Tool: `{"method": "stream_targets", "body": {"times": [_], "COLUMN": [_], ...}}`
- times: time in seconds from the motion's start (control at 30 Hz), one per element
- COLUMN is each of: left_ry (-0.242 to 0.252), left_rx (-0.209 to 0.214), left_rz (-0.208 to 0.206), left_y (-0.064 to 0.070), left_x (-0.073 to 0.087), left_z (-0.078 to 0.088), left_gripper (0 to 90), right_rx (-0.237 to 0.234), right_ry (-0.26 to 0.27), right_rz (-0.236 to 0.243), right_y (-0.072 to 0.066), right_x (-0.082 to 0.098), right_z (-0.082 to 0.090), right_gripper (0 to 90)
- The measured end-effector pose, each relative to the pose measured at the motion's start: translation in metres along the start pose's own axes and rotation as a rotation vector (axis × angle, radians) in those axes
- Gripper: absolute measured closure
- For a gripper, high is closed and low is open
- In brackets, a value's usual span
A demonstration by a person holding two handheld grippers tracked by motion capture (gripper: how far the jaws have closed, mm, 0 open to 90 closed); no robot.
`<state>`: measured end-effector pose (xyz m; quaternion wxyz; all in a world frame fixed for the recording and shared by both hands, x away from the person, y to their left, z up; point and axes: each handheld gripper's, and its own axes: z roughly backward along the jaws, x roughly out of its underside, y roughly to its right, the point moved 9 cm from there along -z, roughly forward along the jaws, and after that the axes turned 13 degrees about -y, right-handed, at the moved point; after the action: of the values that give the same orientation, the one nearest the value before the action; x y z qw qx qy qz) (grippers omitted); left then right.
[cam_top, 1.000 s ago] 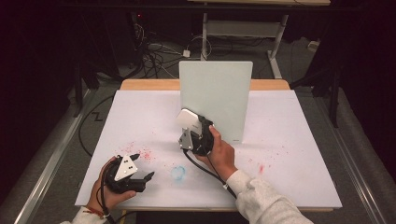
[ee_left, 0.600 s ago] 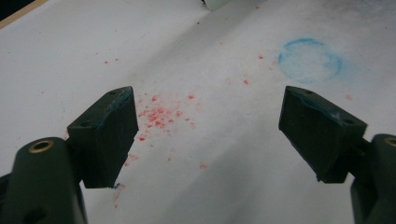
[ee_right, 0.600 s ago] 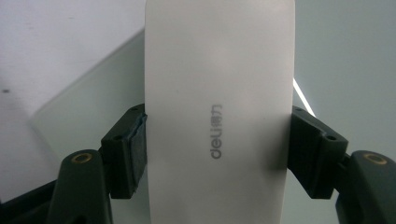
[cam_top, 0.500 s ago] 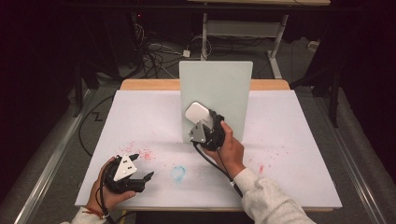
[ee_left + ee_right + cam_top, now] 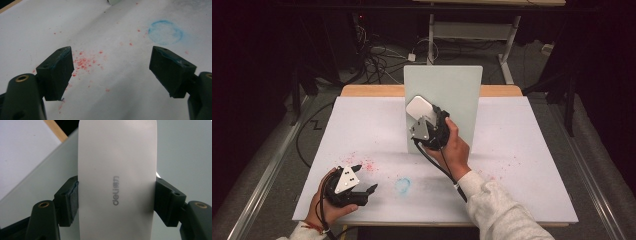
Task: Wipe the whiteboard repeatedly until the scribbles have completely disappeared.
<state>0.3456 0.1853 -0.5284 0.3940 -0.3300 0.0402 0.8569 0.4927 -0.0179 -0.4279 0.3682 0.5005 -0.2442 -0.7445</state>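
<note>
Now the big white table (image 5: 362,125) has a pale green board (image 5: 457,90) standing up on it, and the right gripper (image 5: 424,122) holds a white deli eraser (image 5: 418,107) up against that board, so I think the wiping step is on and the next move needs a firm, flat rub across the board. The eraser (image 5: 117,182) sits right between the right jaws, pinched tight on both sides. Down low, the left gripper (image 5: 362,187) rests near a blue ring mark (image 5: 165,31) with its jaws wide apart and holding nothing.

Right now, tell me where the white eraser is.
The white eraser is clamped in the right gripper, held up against the upright pale board at table centre.
</note>
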Motion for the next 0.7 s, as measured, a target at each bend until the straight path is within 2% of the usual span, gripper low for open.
{"method": "stream_targets", "body": {"times": [0.03,0.23,0.33,0.4,0.47,0.53,0.7], "left_ry": [0.0,0.001,-0.001,-0.004,-0.007,-0.008,-0.008], "left_rx": [0.001,-0.002,-0.003,-0.005,-0.005,-0.006,-0.006], "left_rz": [-0.001,-0.001,-0.004,-0.006,-0.008,-0.005,-0.004], "left_y": [0.0,0.001,0.001,0.001,0.0,0.0,0.0], "left_x": [0.0,0.0,0.0,0.0,0.0,0.0,0.001], "left_z": [0.0,0.0,0.0,-0.001,-0.001,-0.001,-0.001], "left_gripper": [18.9,18.9,18.9,18.9,18.9,18.9,18.9], "right_rx": [-0.005,-0.059,-0.08,-0.084,-0.09,-0.088,-0.048], "right_ry": [-0.003,-0.03,-0.044,-0.047,-0.053,-0.054,-0.053], "right_rz": [0.007,0.121,0.15,0.16,0.158,0.137,0.043], "right_y": [-0.005,-0.041,-0.051,-0.053,-0.051,-0.045,-0.008], "right_x": [0.0,0.012,0.021,0.026,0.031,0.035,0.048], "right_z": [0.0,-0.001,-0.001,-0.002,-0.001,-0.001,0.0], "right_gripper": [30.8,30.8,30.9,30.9,30.9,30.9,30.9]}}
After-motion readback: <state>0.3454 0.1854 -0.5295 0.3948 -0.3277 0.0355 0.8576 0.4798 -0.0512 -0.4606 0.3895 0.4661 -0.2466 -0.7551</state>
